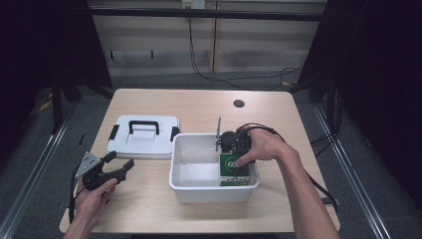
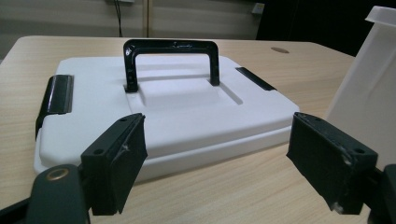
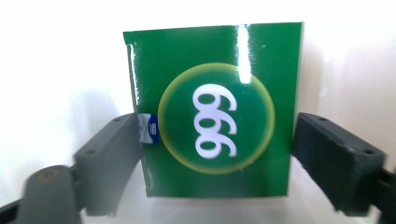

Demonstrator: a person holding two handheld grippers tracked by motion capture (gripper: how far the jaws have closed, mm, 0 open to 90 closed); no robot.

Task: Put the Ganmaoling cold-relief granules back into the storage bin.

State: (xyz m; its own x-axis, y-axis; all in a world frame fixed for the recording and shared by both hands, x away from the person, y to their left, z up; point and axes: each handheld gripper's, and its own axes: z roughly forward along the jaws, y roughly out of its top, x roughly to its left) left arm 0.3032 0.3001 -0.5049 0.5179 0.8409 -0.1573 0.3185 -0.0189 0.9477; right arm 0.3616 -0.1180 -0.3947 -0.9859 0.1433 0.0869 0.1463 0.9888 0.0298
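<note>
Table: pale wood, carries everything; all places below are given relative to the white bin.
White bin: open-topped tub near the table's middle, on the person's side. Standing open, so a gripper can come in from above.
Lid: white, flat on the table just beside the bin's left wall, black handle up. Judged parked there to keep the bin mouth free; it probably goes back on once packing is done.
Green box: carton with a "999" roundel, inside the bin at its right end, against the right wall and toward the near corner. Appears upright, printed face to the right gripper's camera.
Right gripper: over the bin's right end, reaching down inside. Jaws straddle the green box, one at each side edge. The left pad looks to be touching the carton edge; the right pad sits at the edge, contact not certain. Cannot tell whether the box is clamped or just freed.
Left gripper: outside the bin, to its left and nearer the person, low over the table. Jaws spread wide, nothing between them, aimed at the lid; judged waiting for it.
Step in hand (judgement): setting the box into the bin's right end.
</note>
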